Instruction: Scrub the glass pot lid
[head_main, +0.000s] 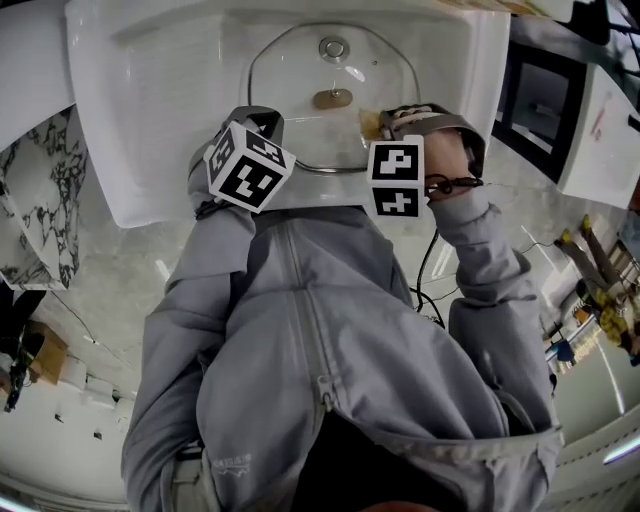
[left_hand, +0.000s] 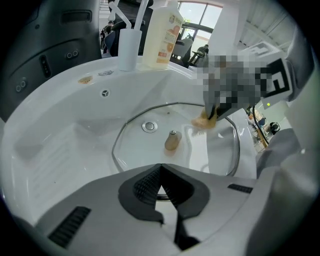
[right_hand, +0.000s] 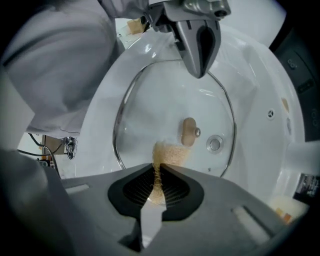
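Glass lid (right_hand: 165, 100) lies flat in a white sink (right_hand: 260, 85), knob (right_hand: 189, 131) up. The right gripper (right_hand: 154, 172), clenched on a tan scrub pad (right_hand: 167, 152), works the glass just beside the knob. The left gripper (left_hand: 160, 167), shut on nothing, sits at the rim, farther from the knob.

**Lid flat in the basin, pad on the glass**

The glass pot lid (head_main: 300, 120) sits top centre of the head view, lying flat and knob-up in the white sink (head_main: 150, 120). It's clear glass with a thin metal rim and a tan knob (head_main: 332, 98) in the middle. The tan scouring pad (right_hand: 169, 152) rests on the glass just right of the knob, pinched in the right tongs (right_hand: 156, 170).
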